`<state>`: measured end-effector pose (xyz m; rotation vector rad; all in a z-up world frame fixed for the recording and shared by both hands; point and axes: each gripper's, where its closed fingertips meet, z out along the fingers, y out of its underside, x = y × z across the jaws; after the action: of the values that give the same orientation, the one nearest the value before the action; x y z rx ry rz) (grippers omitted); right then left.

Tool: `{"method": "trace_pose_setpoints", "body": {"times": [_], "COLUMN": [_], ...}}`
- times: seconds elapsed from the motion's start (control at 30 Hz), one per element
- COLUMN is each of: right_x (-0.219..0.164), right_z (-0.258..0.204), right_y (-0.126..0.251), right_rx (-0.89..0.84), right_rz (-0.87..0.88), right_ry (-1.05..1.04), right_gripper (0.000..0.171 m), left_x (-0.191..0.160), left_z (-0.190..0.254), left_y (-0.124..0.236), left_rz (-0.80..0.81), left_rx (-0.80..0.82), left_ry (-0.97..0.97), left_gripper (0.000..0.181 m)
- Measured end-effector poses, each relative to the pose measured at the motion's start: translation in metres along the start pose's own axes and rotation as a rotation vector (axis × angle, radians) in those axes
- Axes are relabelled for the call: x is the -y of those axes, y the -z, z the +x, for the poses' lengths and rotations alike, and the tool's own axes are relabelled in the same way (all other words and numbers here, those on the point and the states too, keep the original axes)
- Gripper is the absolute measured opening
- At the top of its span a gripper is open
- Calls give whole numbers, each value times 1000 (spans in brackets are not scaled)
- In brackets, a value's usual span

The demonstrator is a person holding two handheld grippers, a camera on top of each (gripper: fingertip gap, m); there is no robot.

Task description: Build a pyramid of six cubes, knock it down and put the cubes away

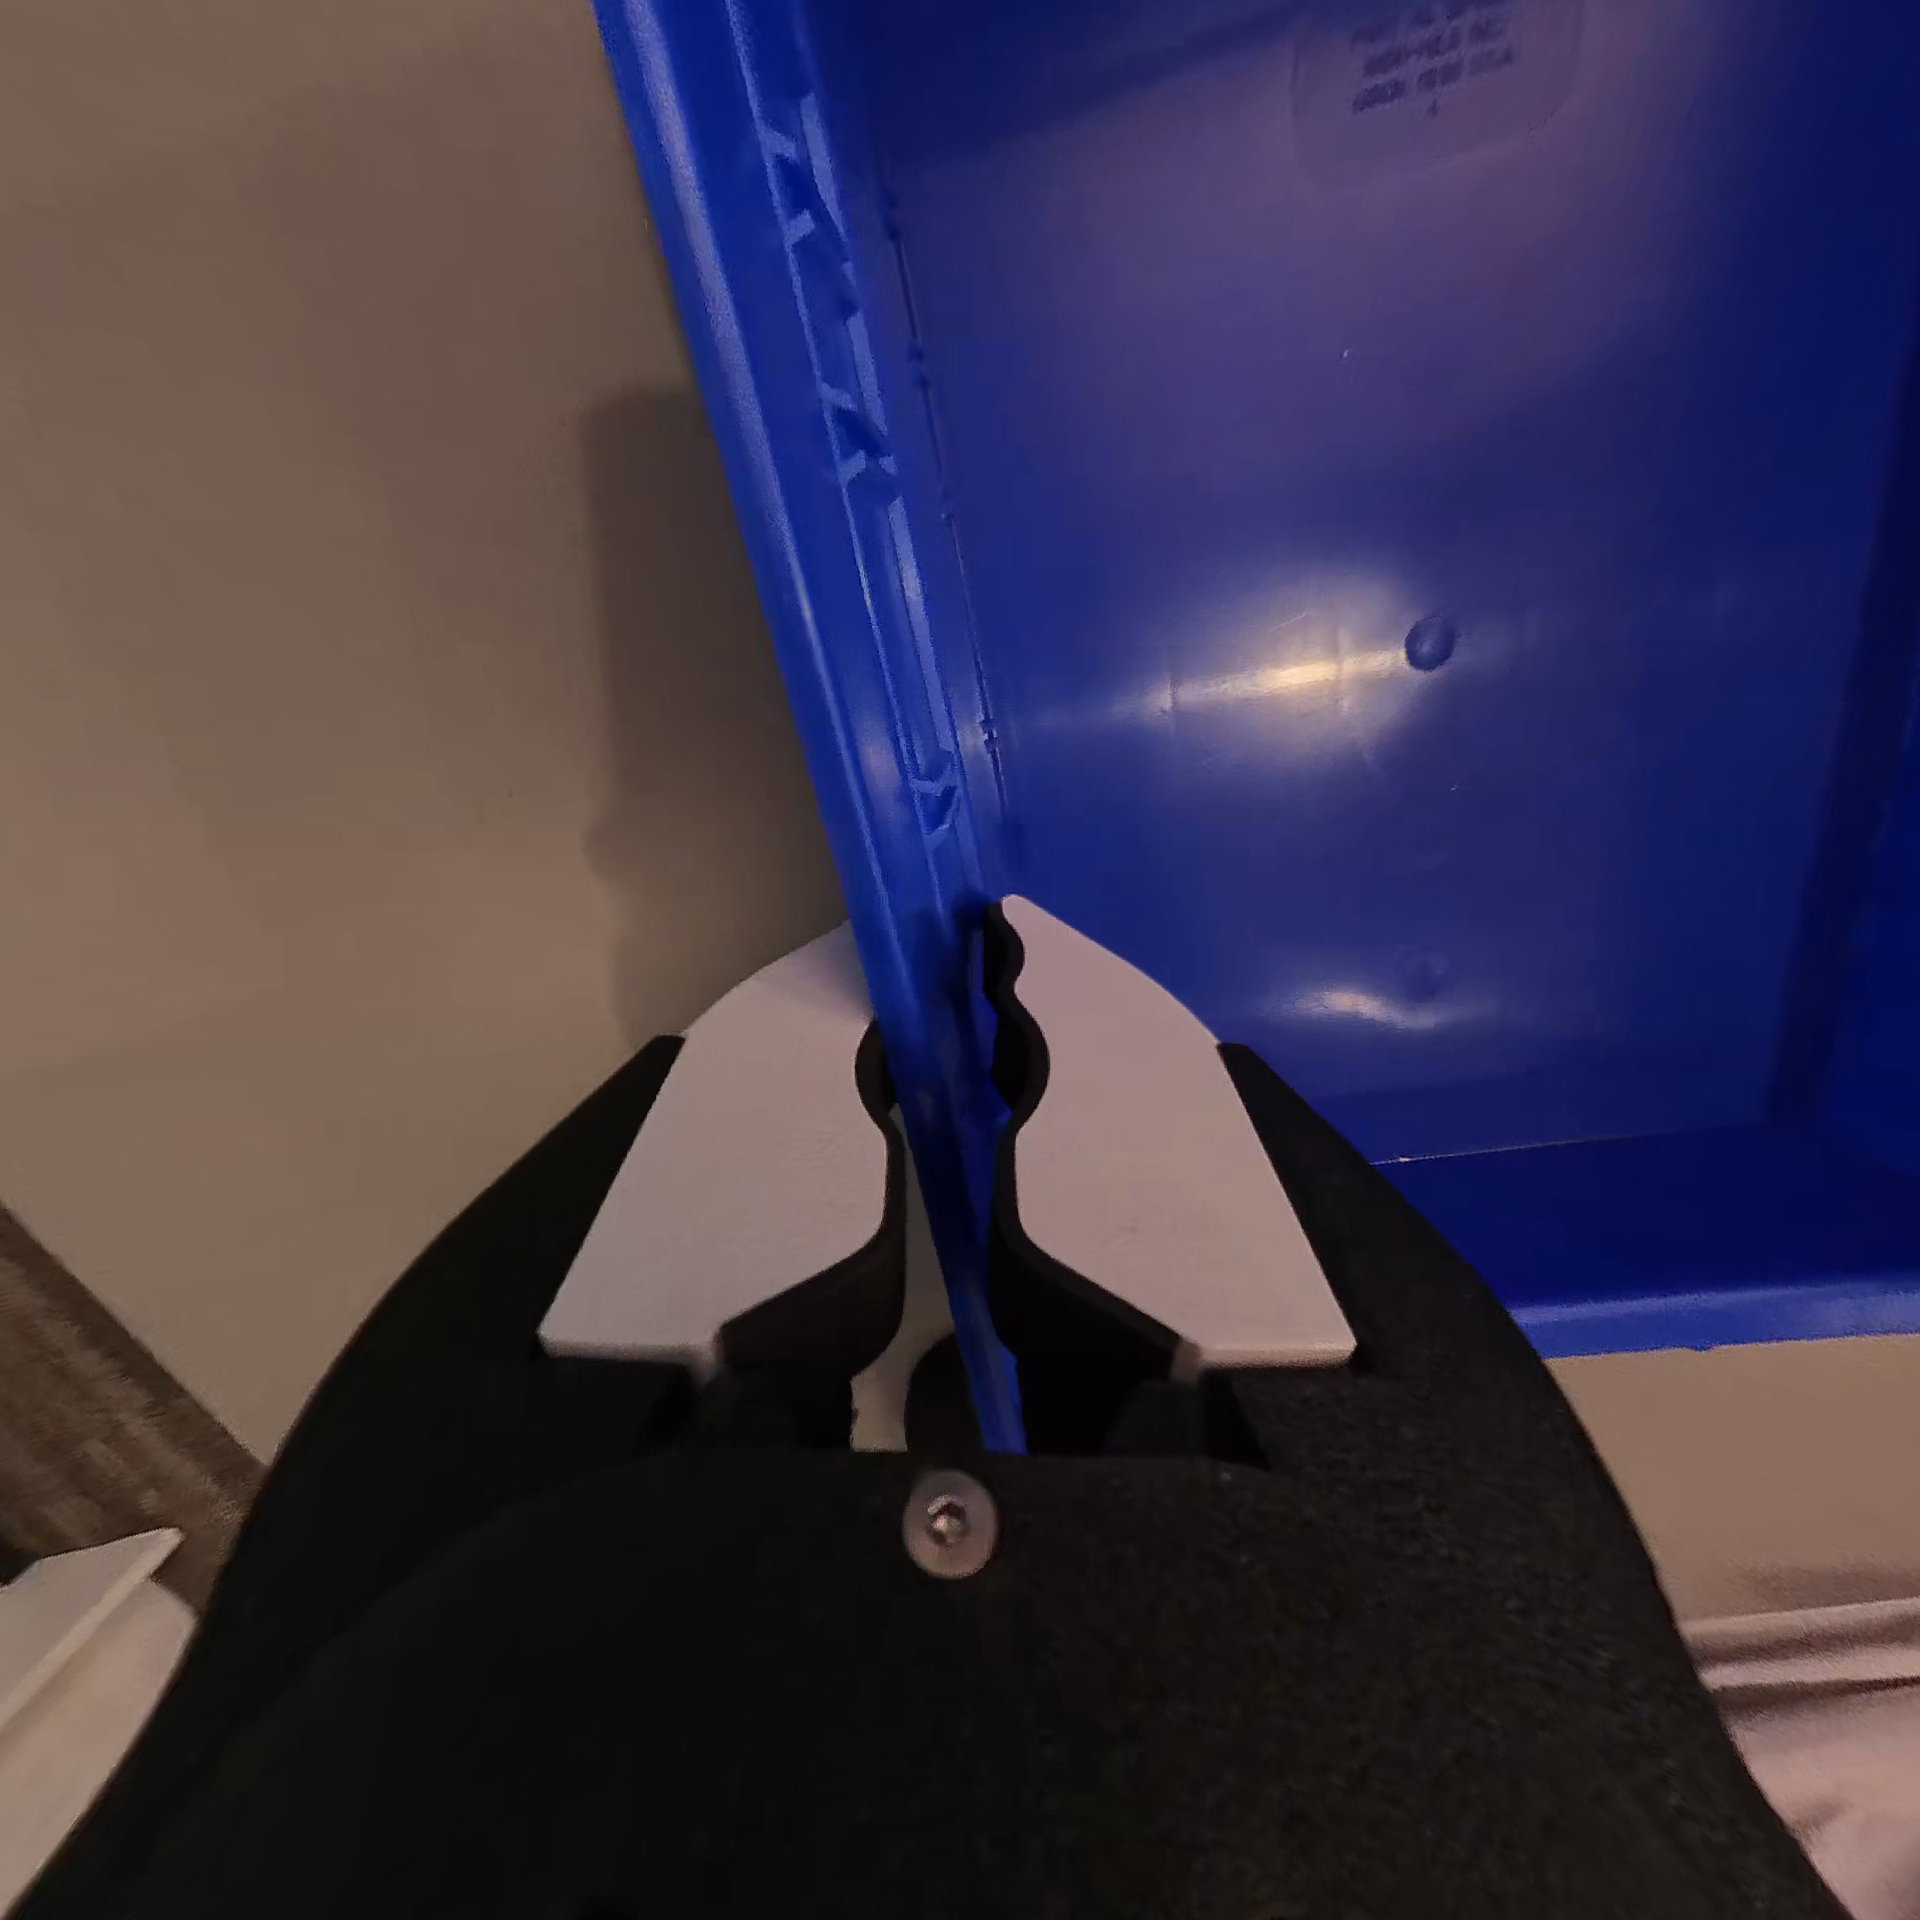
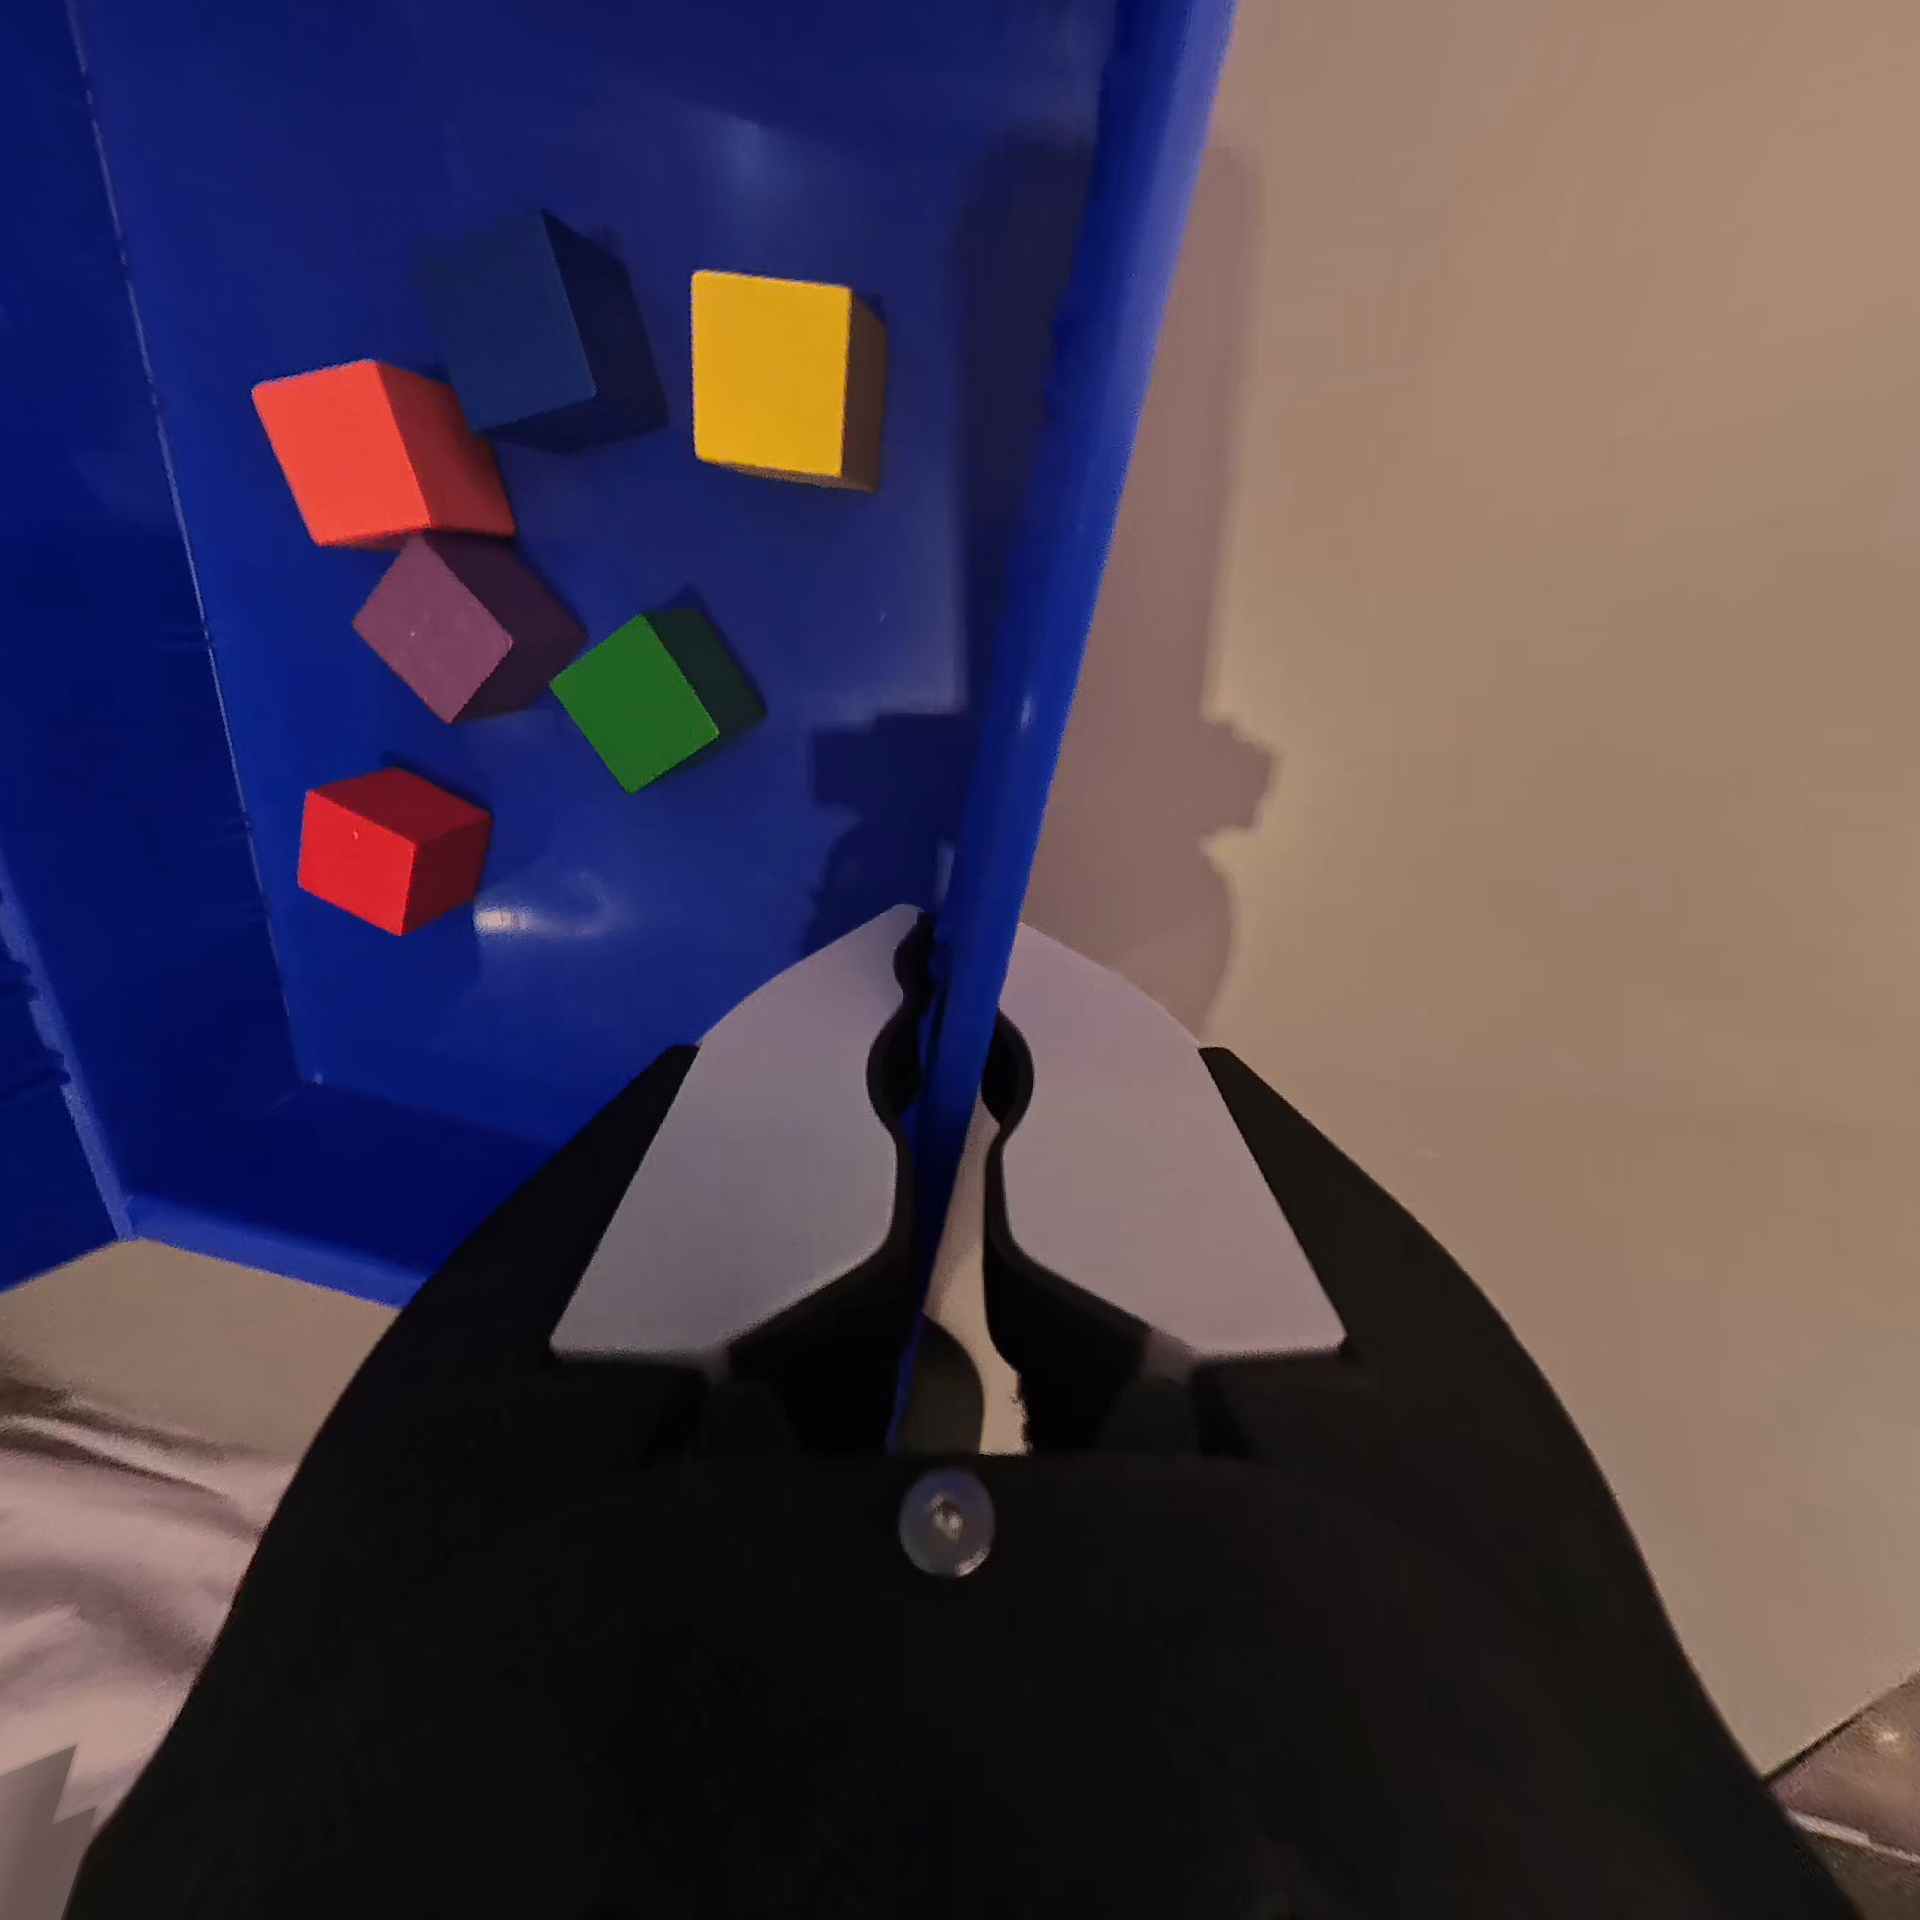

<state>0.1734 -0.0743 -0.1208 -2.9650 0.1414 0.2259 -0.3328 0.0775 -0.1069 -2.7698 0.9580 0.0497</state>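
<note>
A blue plastic bin (image 1: 1455,436) fills both views. My left gripper (image 1: 951,997) is shut on the bin's left wall, one finger inside and one outside. My right gripper (image 2: 961,997) is shut on the bin's right wall (image 2: 1039,623) the same way. On the bin floor in the right wrist view lie several cubes: yellow (image 2: 774,369), dark blue (image 2: 520,327), orange (image 2: 358,452), purple (image 2: 436,629), green (image 2: 639,701) and red (image 2: 369,847). They lie loose, some touching. No cubes show in the left wrist view.
The bin rests on a beige tabletop (image 1: 312,520), which also shows in the right wrist view (image 2: 1558,623). Pale grey cloth (image 1: 1818,1662) lies at the near edge. A grey floor (image 1: 83,1403) and a white edge (image 1: 73,1631) show at lower left.
</note>
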Motion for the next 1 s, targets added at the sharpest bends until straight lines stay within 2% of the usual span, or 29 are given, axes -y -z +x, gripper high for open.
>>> {"method": "trace_pose_setpoints", "body": {"times": [0.1,0.17,0.3,0.43,0.57,0.63,0.7,0.8,1.0], "right_x": [3,9,30,33,27,26,25,24,26], "right_z": [-29,-39,-31,-29,-28,-35,-41,-38,-33], "right_y": [-5,-7,-15,-17,-27,-28,-29,-28,-28], "right_rx": [44,14,-162,-173,-145,-77,21,-1,19], "right_rz": [-23,-19,28,33,-30,-32,-35,-42,-54], "right_ry": [76,115,140,137,119,100,55,64,79], "right_gripper": [9,9,19,22,25,14,9,8,8], "left_x": [6,7,9,14,21,22,24,29,41], "left_z": [19,31,44,46,42,48,54,62,73], "left_y": [1,2,3,3,11,17,28,52,112], "left_rz": [1,1,4,20,80,106,156,264,513], "left_rx": [40,38,57,50,32,-34,-123,-292,-674], "left_ry": [-53,-77,-113,-136,-142,-168,-175,-164,-100], "left_gripper": [16,17,19,22,41,55,54,54,36]}}
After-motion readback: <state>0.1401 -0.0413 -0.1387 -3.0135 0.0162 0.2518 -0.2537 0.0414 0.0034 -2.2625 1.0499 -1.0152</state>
